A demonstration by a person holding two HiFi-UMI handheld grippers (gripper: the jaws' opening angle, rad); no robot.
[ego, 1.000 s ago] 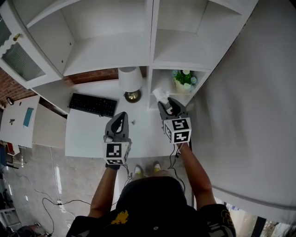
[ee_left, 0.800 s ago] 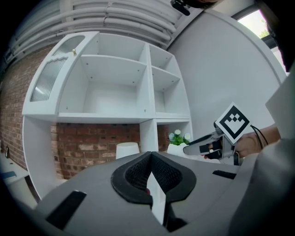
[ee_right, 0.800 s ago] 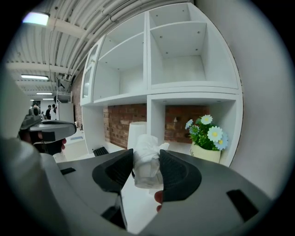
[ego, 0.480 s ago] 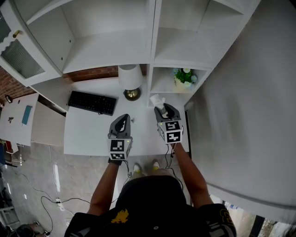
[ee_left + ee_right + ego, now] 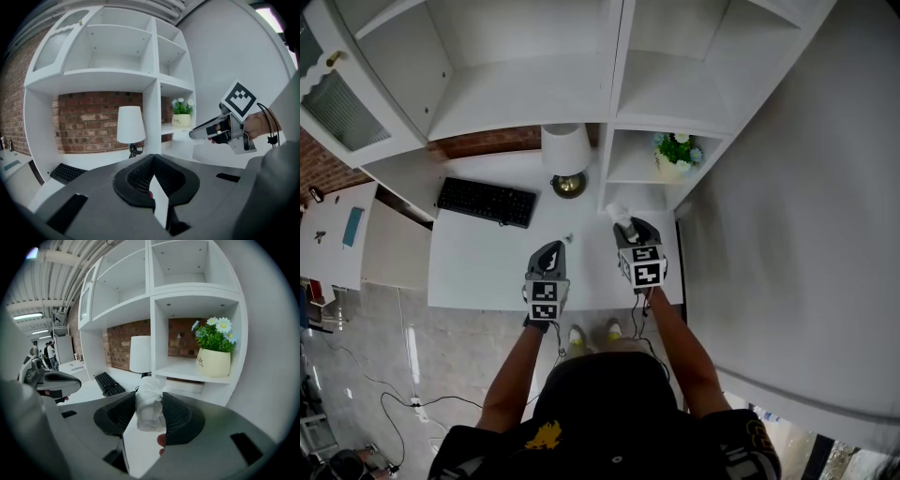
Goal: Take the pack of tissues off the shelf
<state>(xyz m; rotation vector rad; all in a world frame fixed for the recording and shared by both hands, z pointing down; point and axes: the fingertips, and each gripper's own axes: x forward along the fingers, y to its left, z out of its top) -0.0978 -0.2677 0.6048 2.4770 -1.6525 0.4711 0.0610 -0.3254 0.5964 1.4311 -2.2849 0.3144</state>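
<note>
- Out front of shelf, right gripper grips tissues mid-pack
- Pack looks light, soft, squashy; prob needs only gentle squeeze
- Left gripper closed, empty

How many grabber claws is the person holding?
2. The left gripper hangs over the white desk, jaws together with nothing in them. The right gripper is beside it, in front of the low shelf, clamped on the pack of tissues. None seems hidden.

Pack of tissues — white, crumpled, upright, clamped in right hand-held gripper
</note>
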